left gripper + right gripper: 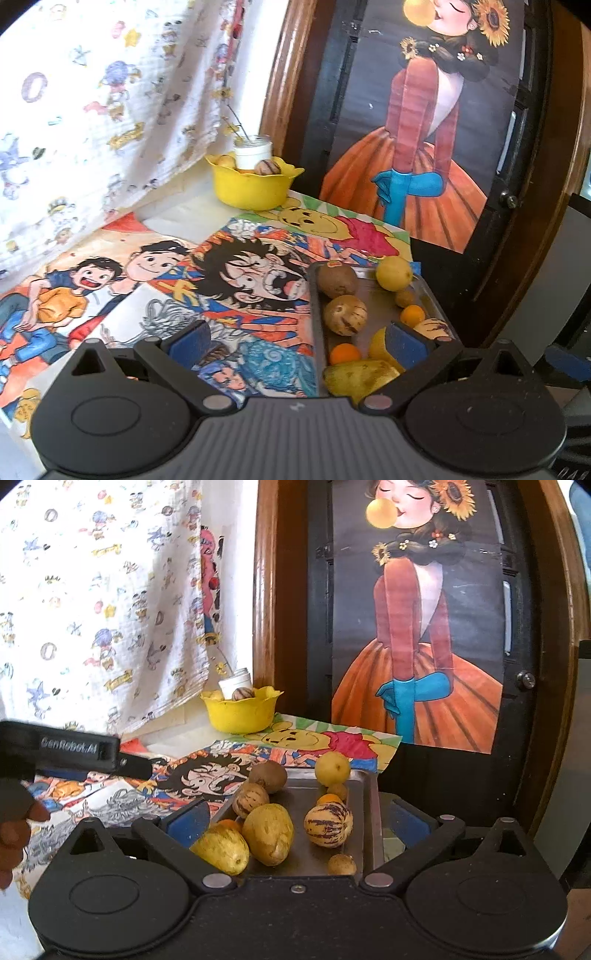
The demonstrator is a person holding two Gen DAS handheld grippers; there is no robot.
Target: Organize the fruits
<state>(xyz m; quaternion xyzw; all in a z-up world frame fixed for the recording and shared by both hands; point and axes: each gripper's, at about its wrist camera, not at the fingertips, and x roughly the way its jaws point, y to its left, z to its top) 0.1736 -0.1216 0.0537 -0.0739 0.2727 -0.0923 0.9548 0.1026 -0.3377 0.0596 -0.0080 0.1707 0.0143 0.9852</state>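
Note:
A metal tray (364,805) holds several fruits: a yellow lemon (332,768), a brown kiwi (268,776), a striped pepino melon (328,824), yellow mangoes (268,833), small oranges. The tray also shows in the left wrist view (380,306) with the lemon (393,273) and kiwi (338,280). A yellow bowl (240,710) at the back holds fruit and a white jar (236,683); it also shows in the left wrist view (251,184). My left gripper (299,343) is open and empty, over the tray's left edge. My right gripper (295,818) is open and empty, straddling the tray's near end.
Cartoon drawings (236,273) cover the table. A patterned white cloth (92,110) hangs at the left. A framed poster of a girl (417,627) in a dark wooden frame stands behind. The left gripper's body and a hand (22,812) show at the right view's left.

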